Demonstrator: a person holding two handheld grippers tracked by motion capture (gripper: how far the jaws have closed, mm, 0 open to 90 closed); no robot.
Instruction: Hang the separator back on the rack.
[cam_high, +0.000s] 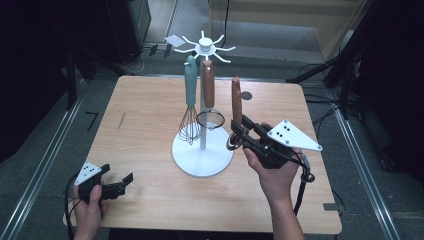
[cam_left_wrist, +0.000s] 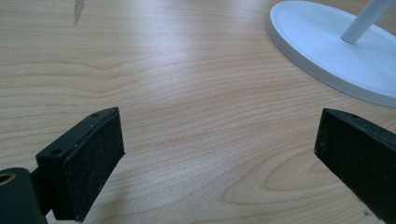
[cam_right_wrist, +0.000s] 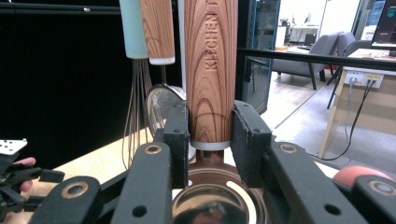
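Wooden bench (cam_high: 150, 125), center frame: right claw (cam_high: 243, 136) is gripping ladle (cam_right_wrist: 211, 70), heading for rack (cam_high: 204, 47) hook; left claw (cam_high: 120, 183) is idling, released.

The right tool (cam_high: 239, 134) is raised with its jaws clamped, while the left tool (cam_high: 119, 183) rests low, jaws spread wide.

Handle (cam_right_wrist: 211, 70) cut off above right gripper (cam_right_wrist: 211, 135); bowl (cam_right_wrist: 212, 203) half hidden beneath its jaws. Stand base (cam_left_wrist: 336, 51) cropped beyond left gripper (cam_left_wrist: 219, 154).
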